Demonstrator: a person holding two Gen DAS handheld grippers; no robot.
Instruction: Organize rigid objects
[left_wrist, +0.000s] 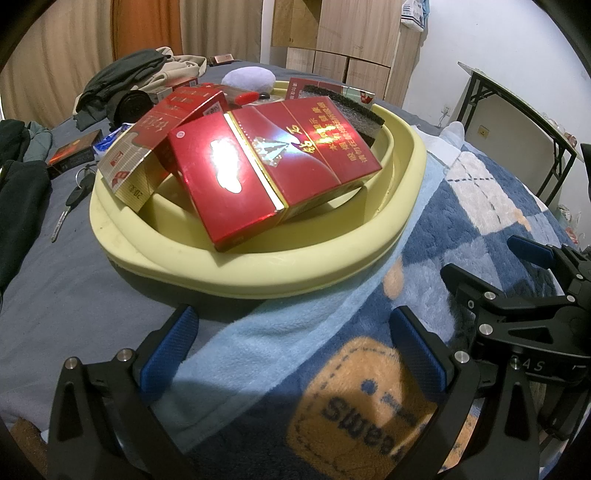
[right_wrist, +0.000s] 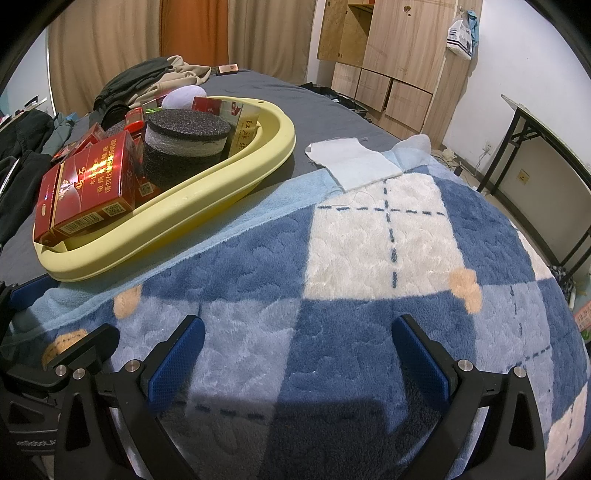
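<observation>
While both grippers are hovering over the plaid blanket (right_wrist: 369, 236) with fingers spread and empty, left gripper (left_wrist: 291, 354) and right gripper (right_wrist: 299, 358), the red cartons (left_wrist: 273, 170) are lying piled in the yellow basin (left_wrist: 332, 266) on the bed

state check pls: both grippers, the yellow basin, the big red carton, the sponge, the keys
left gripper: open, empty, over the blanket
right gripper: open, empty, over the blanket
yellow basin: upright on the bed, piled with boxes
big red carton: closed, lying tilted on top of the pile
sponge: lying flat in the basin, behind the carton
keys: outside the basin, on the grey sheet
</observation>
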